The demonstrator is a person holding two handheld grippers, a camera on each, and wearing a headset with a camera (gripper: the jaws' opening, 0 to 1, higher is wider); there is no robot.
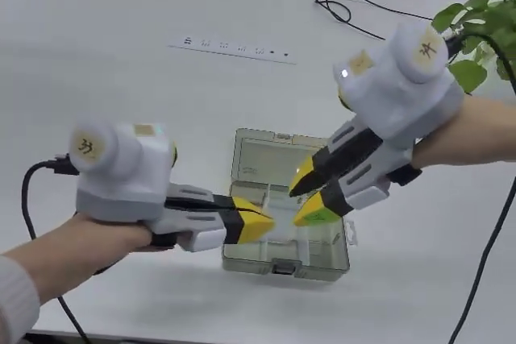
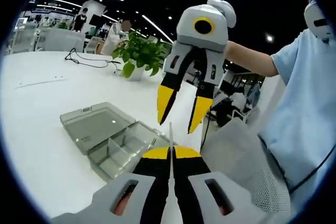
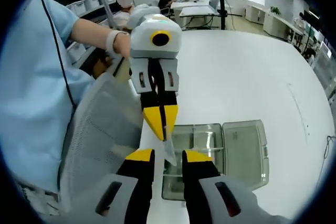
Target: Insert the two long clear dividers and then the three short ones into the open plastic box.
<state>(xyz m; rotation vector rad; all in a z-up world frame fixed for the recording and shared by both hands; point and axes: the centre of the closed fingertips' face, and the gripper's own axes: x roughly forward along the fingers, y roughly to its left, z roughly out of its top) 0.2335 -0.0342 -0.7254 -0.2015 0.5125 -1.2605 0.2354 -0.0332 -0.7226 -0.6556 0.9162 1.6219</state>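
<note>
Head view: left gripper (image 1: 266,221) and right gripper (image 1: 295,205) over open box (image 1: 282,262). Left gripper view: jaws clamped on clear divider (image 2: 170,136); fitted dividers (image 2: 122,139) in box, count unclear. Right gripper view: jaws apart; held divider not yet seated.

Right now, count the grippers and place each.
2. The left gripper, shut on a clear divider, is at the box's near-left side; the right gripper, open, is over its middle.
</note>
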